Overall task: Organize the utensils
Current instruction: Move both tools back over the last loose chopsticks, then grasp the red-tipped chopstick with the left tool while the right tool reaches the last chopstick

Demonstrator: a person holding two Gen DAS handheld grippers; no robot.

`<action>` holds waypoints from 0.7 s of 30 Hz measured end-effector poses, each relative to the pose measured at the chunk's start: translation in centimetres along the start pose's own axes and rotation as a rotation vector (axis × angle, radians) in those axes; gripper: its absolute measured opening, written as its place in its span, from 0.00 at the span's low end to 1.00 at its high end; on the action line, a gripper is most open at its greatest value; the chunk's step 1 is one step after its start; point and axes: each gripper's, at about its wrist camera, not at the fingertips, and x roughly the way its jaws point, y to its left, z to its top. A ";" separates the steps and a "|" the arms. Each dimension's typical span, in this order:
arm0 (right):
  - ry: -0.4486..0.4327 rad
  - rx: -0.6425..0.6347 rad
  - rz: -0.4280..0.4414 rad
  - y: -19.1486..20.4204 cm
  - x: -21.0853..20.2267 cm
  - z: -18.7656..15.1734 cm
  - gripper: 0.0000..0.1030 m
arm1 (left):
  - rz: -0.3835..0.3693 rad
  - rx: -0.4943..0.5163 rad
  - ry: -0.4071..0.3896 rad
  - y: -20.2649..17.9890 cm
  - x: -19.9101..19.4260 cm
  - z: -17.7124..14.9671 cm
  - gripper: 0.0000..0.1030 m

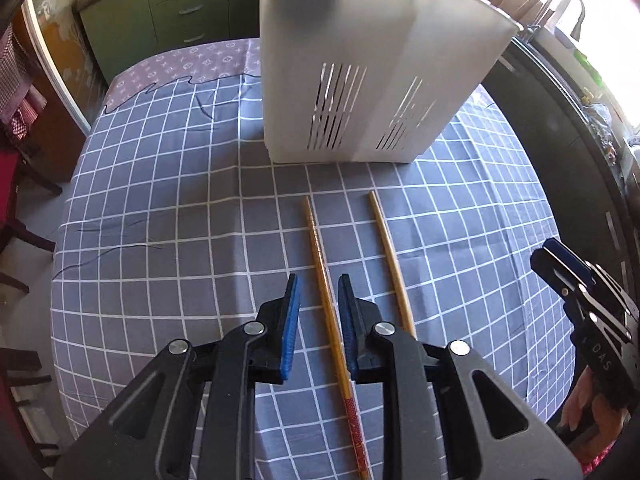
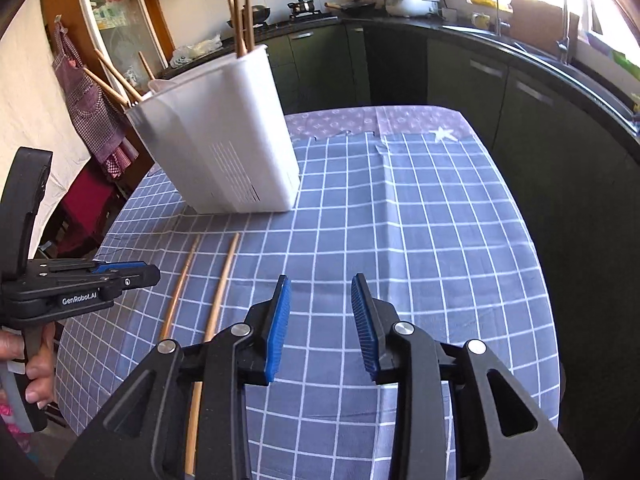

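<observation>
Two wooden chopsticks lie side by side on the checked tablecloth in front of a white slotted utensil holder [image 1: 360, 80]. My left gripper [image 1: 319, 284] hovers open over the left chopstick [image 1: 320, 252], which has a red end and runs between the jaws without the pads touching it. The plain chopstick [image 1: 388, 248] lies just right of that gripper. In the right wrist view, my right gripper [image 2: 320, 280] stands open over bare cloth, right of both chopsticks [image 2: 222, 280]. The holder [image 2: 224, 140] has several chopsticks [image 2: 240, 12] standing in it.
The blue checked tablecloth [image 2: 420, 220] covers the table, whose edges drop off at left and right. Dark kitchen cabinets [image 2: 520, 92] and a sink counter run along the back and right. A dark red chair [image 2: 88, 200] stands at the table's left. A hand [image 2: 38, 364] grips the left tool's handle.
</observation>
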 end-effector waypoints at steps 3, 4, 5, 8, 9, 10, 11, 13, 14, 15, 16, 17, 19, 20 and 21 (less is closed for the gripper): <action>0.011 0.018 0.011 -0.7 0.3 -0.1 0.35 | 0.024 -0.015 0.008 0.0 0.8 0.8 0.18; 0.012 0.021 0.016 -0.9 0.4 -0.3 0.35 | 0.028 -0.015 0.012 -0.1 1.1 0.9 0.18; 0.014 0.023 0.019 -0.8 0.4 -0.2 0.35 | 0.038 -0.013 0.014 -0.3 1.4 1.1 0.18; 0.015 0.029 0.031 -0.8 0.5 -0.1 0.35 | 0.058 -0.011 0.032 -0.8 2.3 1.4 0.18; 0.016 0.029 0.035 -0.8 0.6 -0.1 0.35 | 0.063 -0.012 0.039 -1.0 2.6 1.5 0.18; 0.016 0.030 0.037 -0.9 0.7 -0.2 0.35 | 0.070 -0.011 0.044 -1.1 2.8 1.5 0.18; 0.016 0.032 0.039 -0.9 0.6 -0.2 0.35 | 0.075 -0.007 0.049 -1.3 3.1 1.5 0.18; 0.018 0.031 0.041 -0.9 0.7 -0.3 0.35 | 0.080 -0.007 0.057 -1.5 3.3 1.4 0.18; 0.018 0.032 0.041 -0.9 0.7 -0.3 0.35 | 0.087 -0.005 0.052 -1.6 3.4 1.4 0.18; 0.019 0.033 0.043 -1.0 0.7 -0.3 0.35 | 0.090 -0.003 0.051 -1.7 3.4 1.4 0.18; 0.021 0.033 0.043 -0.9 0.8 -0.3 0.35 | 0.090 -0.002 0.051 -1.8 3.5 1.4 0.18; 0.022 0.033 0.043 -0.9 0.8 -0.4 0.35 | 0.092 -0.001 0.048 -1.9 3.5 1.3 0.18; 0.024 0.034 0.044 -0.8 0.8 -0.4 0.35 | 0.092 0.002 0.039 -2.0 3.5 1.2 0.11; 0.025 0.033 0.043 -0.7 0.9 -0.5 0.35 | 0.091 -0.001 0.035 -1.9 3.5 1.2 0.08; 0.026 0.032 0.043 -0.6 0.9 -0.5 0.35 | 0.088 -0.002 0.033 -2.1 3.7 1.1 0.08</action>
